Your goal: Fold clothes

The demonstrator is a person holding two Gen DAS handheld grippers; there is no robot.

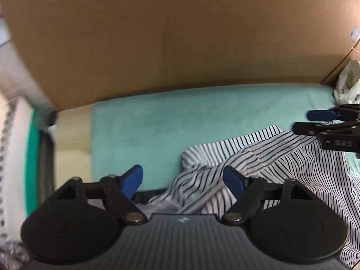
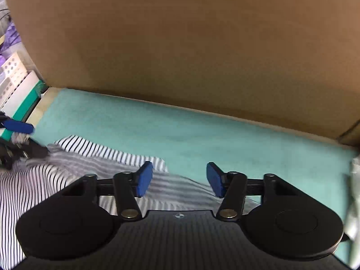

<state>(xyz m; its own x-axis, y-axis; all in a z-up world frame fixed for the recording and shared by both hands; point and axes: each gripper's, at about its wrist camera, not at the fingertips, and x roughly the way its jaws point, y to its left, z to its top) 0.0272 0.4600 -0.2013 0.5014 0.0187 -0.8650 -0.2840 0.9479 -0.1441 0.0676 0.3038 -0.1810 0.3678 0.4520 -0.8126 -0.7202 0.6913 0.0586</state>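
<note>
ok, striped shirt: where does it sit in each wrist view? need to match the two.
Left wrist: striped shirt fills lower centre to right edge, crumpled, under the open left gripper; right gripper enters above it at far right.
Right wrist: shirt lies lower left, reaching under the open right gripper; left gripper shows blurred at left edge.
Shared landmark: teal towel meeting the cardboard wall.

You've got 1 striped shirt [image 1: 258, 157], crumpled, on 1 teal towel [image 1: 157, 121]. 2 grippers w/ blue pads: left gripper [image 1: 183, 181], right gripper [image 2: 180, 178]. 1 cardboard wall [image 1: 168, 33] at far side. 1 white plastic bag [image 1: 347, 83] far right.
</note>
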